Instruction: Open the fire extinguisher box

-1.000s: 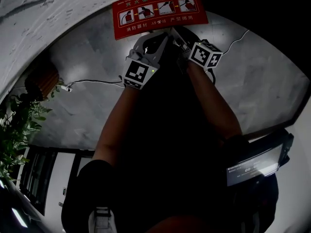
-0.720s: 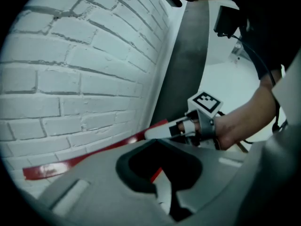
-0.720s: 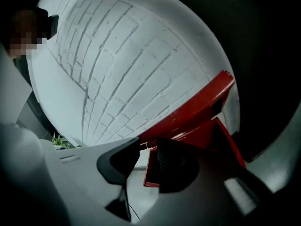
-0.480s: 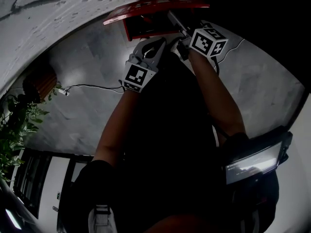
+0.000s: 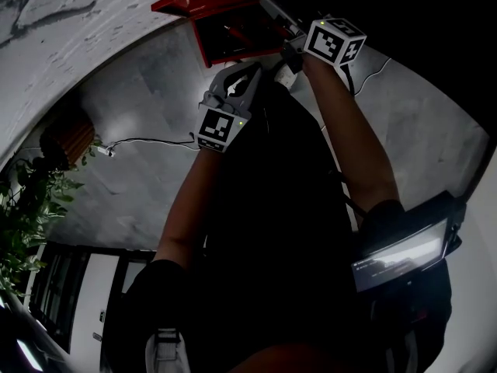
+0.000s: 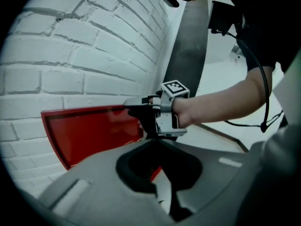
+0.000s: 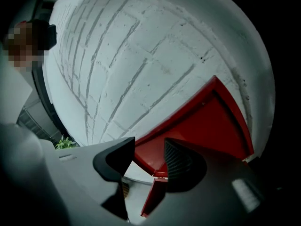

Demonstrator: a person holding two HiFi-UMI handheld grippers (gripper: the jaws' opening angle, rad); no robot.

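Grey plastic jaws of the left gripper (image 6: 160,142) lie pressed together on nothing, as its own view shows, just short of the box (image 5: 233,41). The right gripper (image 7: 148,149) has its jaws spread, having just been opening. The edge of the raised red lid (image 6: 89,131) shows in the gap, with neither pad pressing on it. Only the left gripper view catches that gripper side-on, at the lid's top edge. Black-and-white squares mark each cube (image 5: 334,39). A lit screen (image 5: 400,253) at 4 o'clock in the head view bears print too small to read. The box sits at 12 o'clock against a white brick wall (image 7: 131,65). Grey floor (image 5: 140,177) spreads toward 9 o'clock, crossed by a thin cable (image 5: 147,139), with a plant (image 5: 27,208) at the far edge.
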